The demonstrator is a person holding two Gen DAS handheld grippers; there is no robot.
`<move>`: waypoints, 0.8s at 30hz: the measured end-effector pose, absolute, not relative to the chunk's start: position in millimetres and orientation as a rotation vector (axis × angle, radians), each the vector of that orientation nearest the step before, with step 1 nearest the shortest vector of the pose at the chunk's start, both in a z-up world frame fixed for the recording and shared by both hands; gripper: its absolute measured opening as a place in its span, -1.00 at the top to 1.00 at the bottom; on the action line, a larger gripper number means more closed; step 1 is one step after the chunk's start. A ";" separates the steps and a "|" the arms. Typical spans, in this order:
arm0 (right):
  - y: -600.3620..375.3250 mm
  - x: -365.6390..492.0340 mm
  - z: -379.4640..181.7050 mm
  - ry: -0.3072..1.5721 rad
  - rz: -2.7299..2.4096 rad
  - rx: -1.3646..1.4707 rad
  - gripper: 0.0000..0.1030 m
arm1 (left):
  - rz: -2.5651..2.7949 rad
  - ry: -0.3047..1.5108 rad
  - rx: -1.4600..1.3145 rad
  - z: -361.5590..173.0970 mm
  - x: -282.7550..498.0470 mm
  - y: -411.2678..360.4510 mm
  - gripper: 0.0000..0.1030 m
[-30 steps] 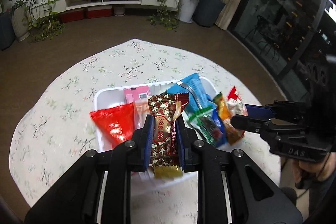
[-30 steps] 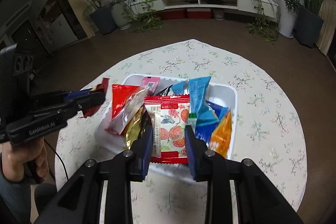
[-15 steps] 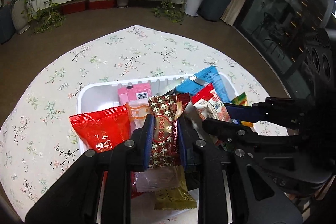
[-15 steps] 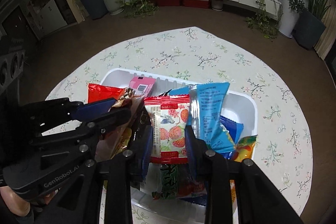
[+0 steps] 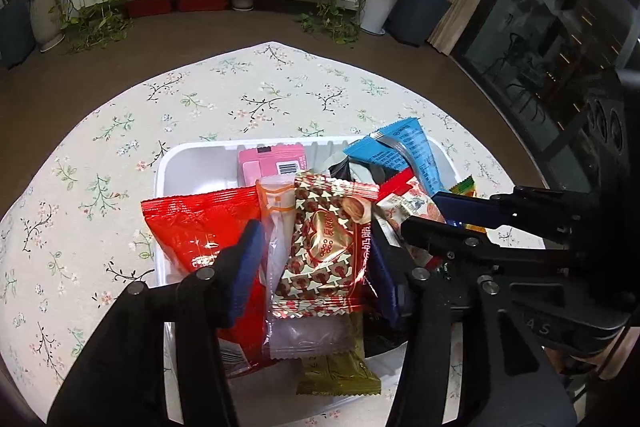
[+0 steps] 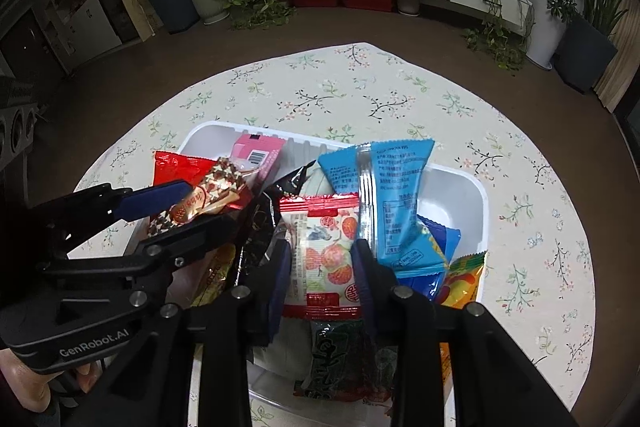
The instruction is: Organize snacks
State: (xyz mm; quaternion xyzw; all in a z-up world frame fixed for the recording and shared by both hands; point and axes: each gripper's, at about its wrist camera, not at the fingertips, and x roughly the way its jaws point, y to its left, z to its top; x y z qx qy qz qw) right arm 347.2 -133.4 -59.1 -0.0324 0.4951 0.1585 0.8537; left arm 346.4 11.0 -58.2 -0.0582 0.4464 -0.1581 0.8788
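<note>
L gripper [image 5: 316, 247] is clamped on a brown-gold star packet [image 5: 326, 243], held above the white tray [image 5: 192, 155] w/ a clear wrapper [image 5: 276, 227] pressed beside it. R gripper [image 6: 320, 267] is clamped on a strawberry packet [image 6: 324, 247], also over the tray. Both sit close together, side by side. In the tray: red bag [image 5: 196, 223], pink box [image 5: 272, 163], blue packet [image 6: 392, 195], orange packet [image 6: 460, 279], green packet [image 6: 340, 359]. Tray is on a floral tablecloth [image 5: 256, 91].
</note>
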 end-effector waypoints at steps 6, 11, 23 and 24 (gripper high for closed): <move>-136.9 340.8 -47.4 1.009 0.329 -0.068 0.31 | -0.343 0.904 -0.136 -47.8 336.0 11.6 -0.05; -141.3 330.5 -34.1 0.968 0.320 -0.066 0.19 | -0.349 0.867 -0.147 -32.6 321.6 13.7 -0.13; -164.9 235.7 24.7 0.624 0.261 -0.006 -1.00 | -0.242 0.541 -0.070 31.9 206.9 27.5 -0.99; -166.5 221.8 28.8 0.581 0.261 0.003 -1.00 | -0.233 0.496 -0.046 36.9 189.0 25.7 -0.99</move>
